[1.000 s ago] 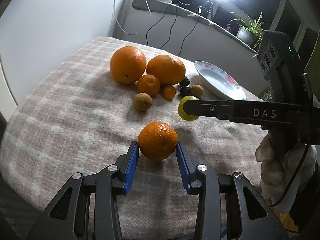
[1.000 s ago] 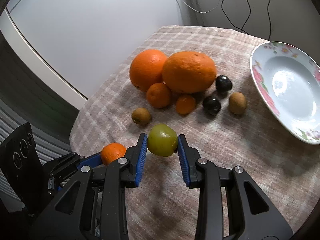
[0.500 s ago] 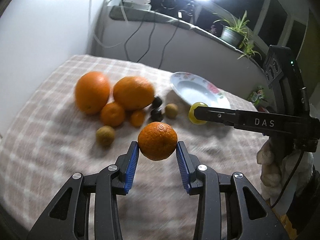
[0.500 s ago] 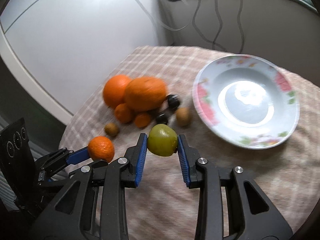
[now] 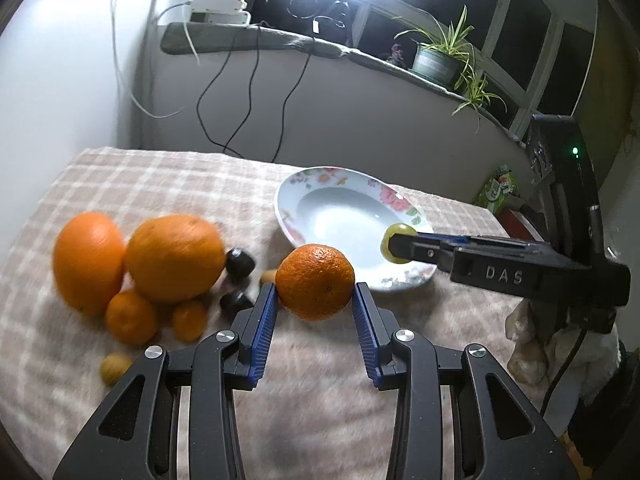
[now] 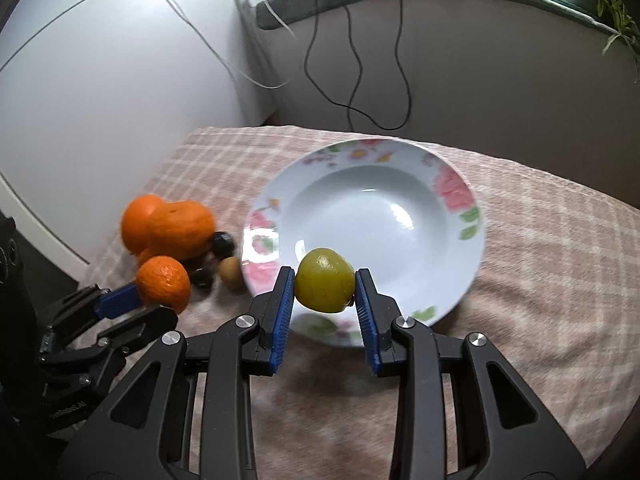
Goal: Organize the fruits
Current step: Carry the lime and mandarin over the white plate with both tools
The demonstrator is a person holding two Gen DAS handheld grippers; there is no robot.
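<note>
Orange fruit dominates left of the left gripper [image 5: 315, 300]: two large oranges [image 5: 89, 258] side by side, two small mandarins [image 5: 131, 317] in front of them, touching. Two dark, glossy round fruits [image 5: 239, 263] and two brown, matte kiwis [image 5: 115, 368] sit around that cluster; one kiwi is mostly hidden behind the gripper's blue ribbed pad.

Between its pads the left gripper clamps a dimpled mandarin [image 5: 315, 281], lifted clear of the surface [image 5: 160, 184], which wears a soft pink-and-cream plaid cloth. Ahead and right of this gripper lies one shallow white plate [image 5: 400, 200] with a floral rim, its bowl bare.

Further right, the right gripper [image 6: 325, 298] is closed around a smooth yellow-green fruit [image 6: 325, 280], held in the air over the plate's near rim. Beyond the plate the cloth runs bare to the surface's far edge, and bare cloth also stretches to the right of the right gripper.
</note>
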